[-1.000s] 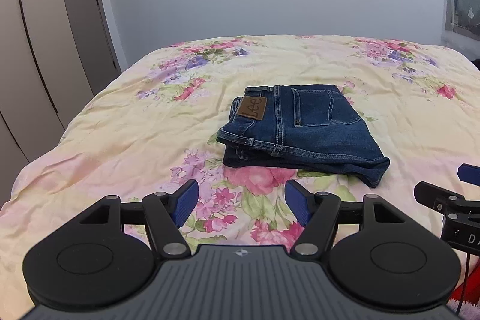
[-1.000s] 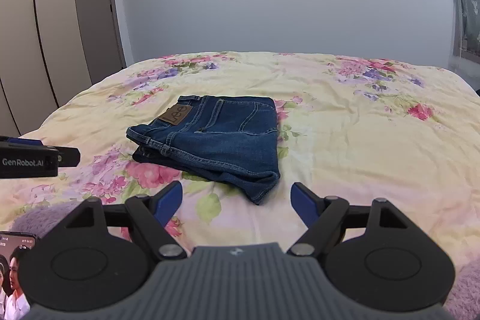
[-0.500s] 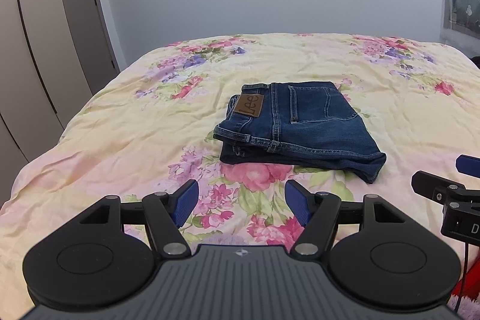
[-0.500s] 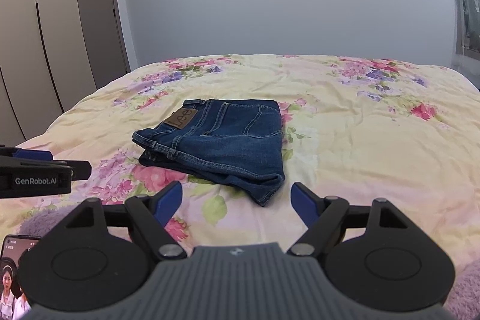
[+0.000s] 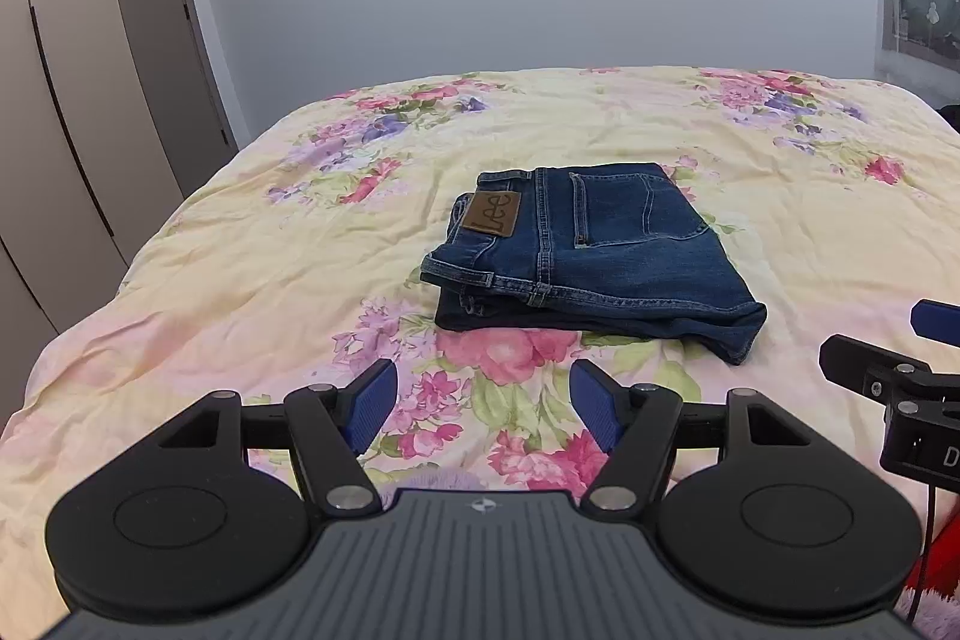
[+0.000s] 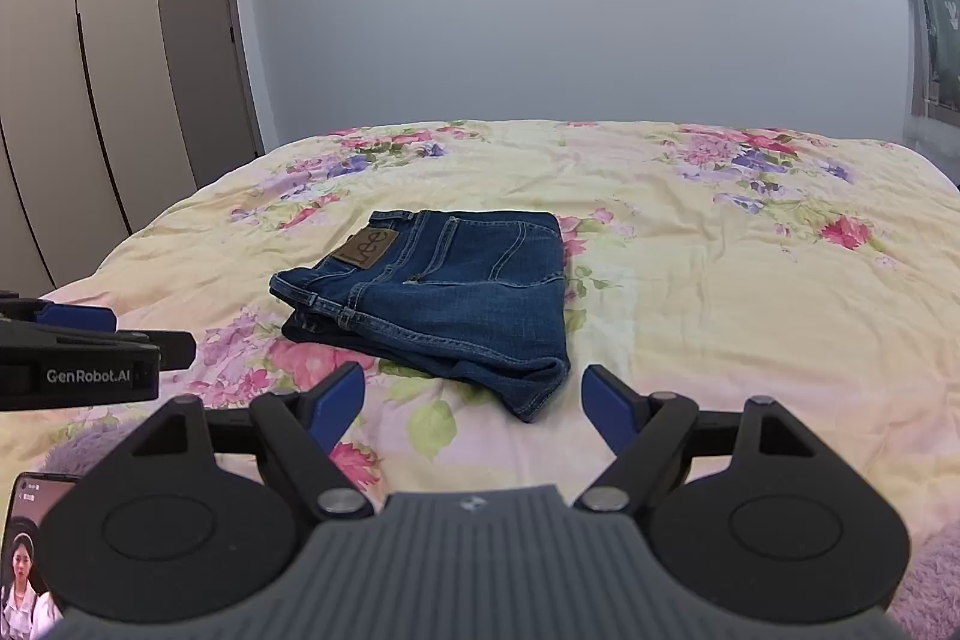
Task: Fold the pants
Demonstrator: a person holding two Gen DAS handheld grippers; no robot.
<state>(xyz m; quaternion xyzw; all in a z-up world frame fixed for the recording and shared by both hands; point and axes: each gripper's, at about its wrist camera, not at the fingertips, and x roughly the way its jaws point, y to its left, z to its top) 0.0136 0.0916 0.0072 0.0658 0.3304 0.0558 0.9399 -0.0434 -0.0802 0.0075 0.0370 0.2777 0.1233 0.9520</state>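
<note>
The folded blue jeans (image 5: 591, 250) lie on the floral bedspread (image 5: 270, 268) ahead of both tools and clear of them, a brown leather patch (image 5: 493, 214) reading "Lee" facing up near the waistband at the stack's left end. The left gripper (image 5: 483, 403) hangs over the bedspread with its blue-padded jaws spread wide and nothing between them, the jeans just beyond and slightly to its right. The right gripper (image 6: 474, 400) is likewise wide open and empty, the nearest denim corner just ahead; to its left the other tool's side reads "GenRobot.AI" (image 6: 87, 376), and a lit phone (image 6: 27, 550) shows low left.
</note>
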